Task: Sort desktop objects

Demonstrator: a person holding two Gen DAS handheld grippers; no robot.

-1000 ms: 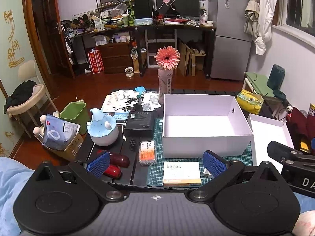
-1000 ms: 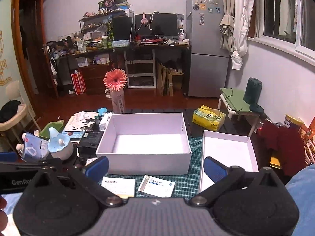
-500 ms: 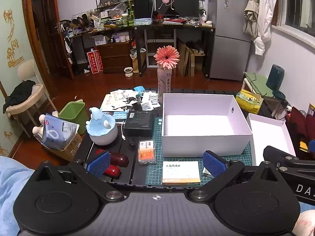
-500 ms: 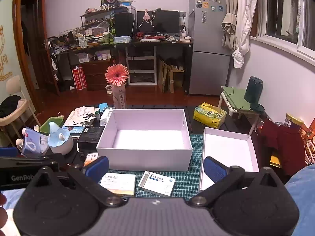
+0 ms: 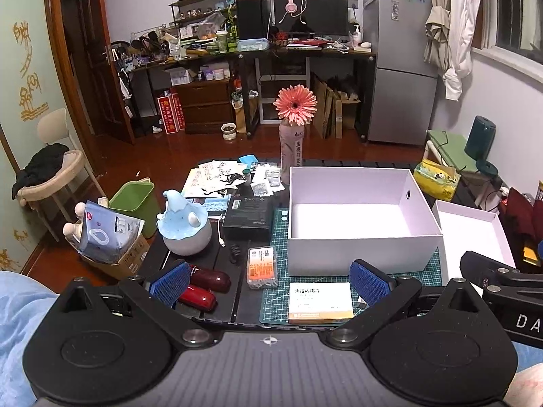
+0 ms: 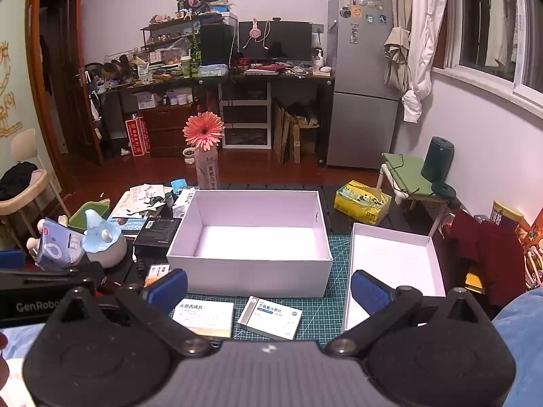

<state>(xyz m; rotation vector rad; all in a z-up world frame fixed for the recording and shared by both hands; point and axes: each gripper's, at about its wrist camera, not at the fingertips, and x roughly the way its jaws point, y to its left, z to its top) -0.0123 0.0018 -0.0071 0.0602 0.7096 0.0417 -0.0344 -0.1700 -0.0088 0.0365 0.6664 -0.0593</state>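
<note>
Left gripper [image 5: 269, 279] wide apart and empty at lower centre, right gripper [image 6: 268, 286] likewise gaping, white box [image 6: 251, 273] mid-frame, two medicine cartons [image 6: 269, 312] just below it on green mat [image 6: 331, 308]

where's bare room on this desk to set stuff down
Free: inside the big white box, the shallow lid to its right, and a mat strip between them. Crowded: left of the box, around the blue humidifier.

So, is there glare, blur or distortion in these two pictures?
Left wrist view: sharp, with strong fisheye bending at the door frame and dark corners; the white box floor is washed out bright. Right wrist view: also sharp, with the window wall curved; the lid is bright, with no harsh glare.
</note>
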